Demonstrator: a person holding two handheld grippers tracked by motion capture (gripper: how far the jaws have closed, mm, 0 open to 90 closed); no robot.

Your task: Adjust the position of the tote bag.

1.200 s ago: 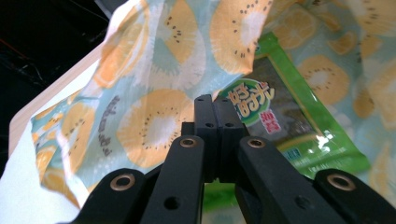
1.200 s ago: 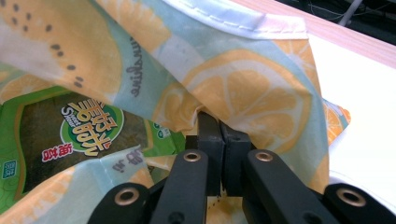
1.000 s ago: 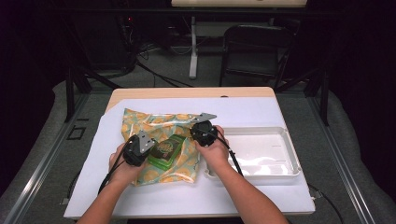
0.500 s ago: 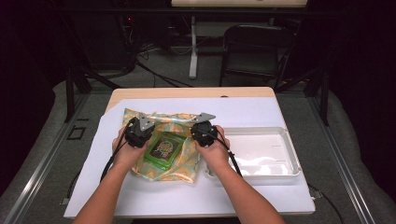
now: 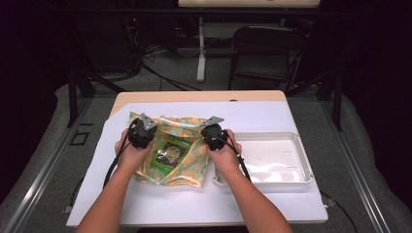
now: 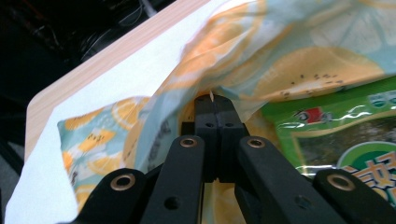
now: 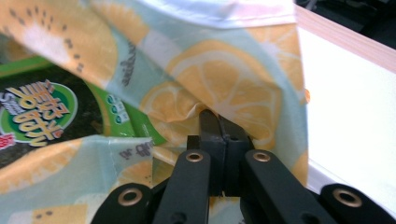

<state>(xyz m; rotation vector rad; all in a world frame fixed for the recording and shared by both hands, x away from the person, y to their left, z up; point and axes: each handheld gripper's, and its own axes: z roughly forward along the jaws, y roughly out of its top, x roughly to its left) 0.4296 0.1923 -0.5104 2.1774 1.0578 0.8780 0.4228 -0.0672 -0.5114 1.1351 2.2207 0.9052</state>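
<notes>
A fruit-print bag (image 5: pixel 187 145) is spread on the white sheet (image 5: pixel 272 116) covering the table, towards its left half and just beside the white tray (image 5: pixel 291 160) near the right edge. The bag's left flap is pinched between the closed jaws of the left gripper (image 6: pixel 214 100), and its right flap is clamped by the shut jaws of the right gripper (image 7: pixel 215 119). A green snack packet (image 5: pixel 167 153) is seen inside the bag's opened mouth, between the two grippers.
</notes>
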